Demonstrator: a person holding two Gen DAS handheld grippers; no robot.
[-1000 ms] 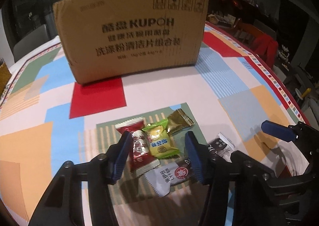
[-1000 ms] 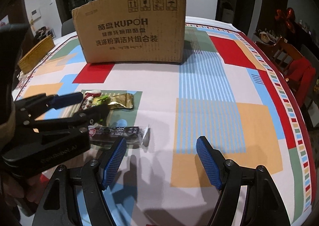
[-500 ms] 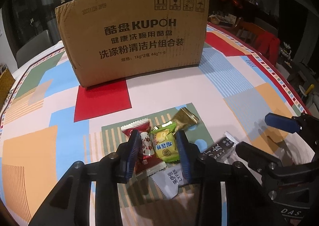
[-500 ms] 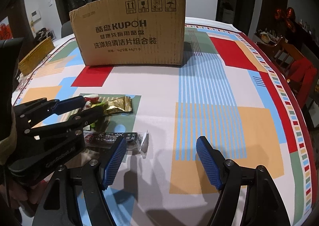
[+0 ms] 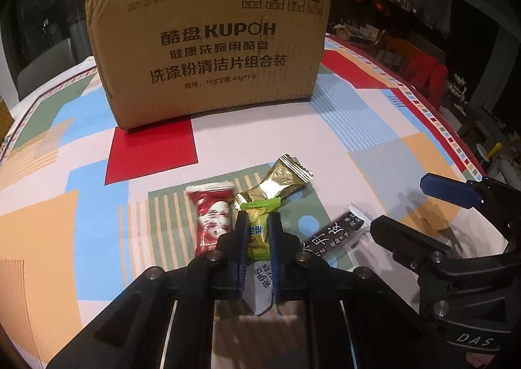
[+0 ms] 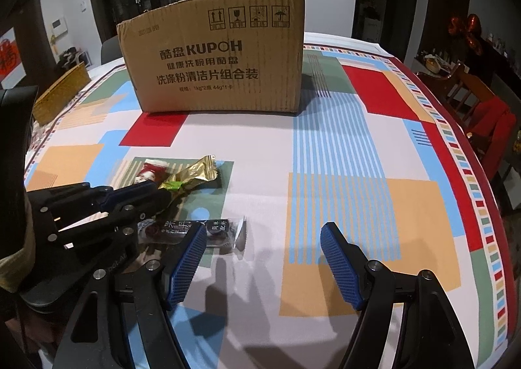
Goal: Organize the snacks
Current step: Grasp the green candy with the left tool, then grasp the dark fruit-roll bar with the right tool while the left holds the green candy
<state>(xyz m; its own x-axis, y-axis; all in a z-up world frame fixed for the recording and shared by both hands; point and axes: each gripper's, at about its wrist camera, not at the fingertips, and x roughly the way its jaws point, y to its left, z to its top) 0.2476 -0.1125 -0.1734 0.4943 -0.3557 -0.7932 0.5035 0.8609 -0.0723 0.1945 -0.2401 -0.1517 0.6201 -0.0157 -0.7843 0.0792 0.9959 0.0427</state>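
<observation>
Several wrapped snacks lie on the patterned tablecloth. My left gripper is shut on a green-and-yellow snack packet. A red-and-white packet lies just left of it, a gold packet behind it, a white packet under the jaws, and a black packet to the right. In the right wrist view my right gripper is open and empty, its left finger beside the black packet; the left gripper shows at the left. A cardboard box stands behind.
The box stands upright at the table's far side. A woven basket sits at the far left edge. Chairs and a red cloth stand off the right edge. The tablecloth spreads bare to the right of the snacks.
My left gripper's jaws have closed from wide open onto the green-and-yellow packet. The right gripper has stayed open and nearly still.
</observation>
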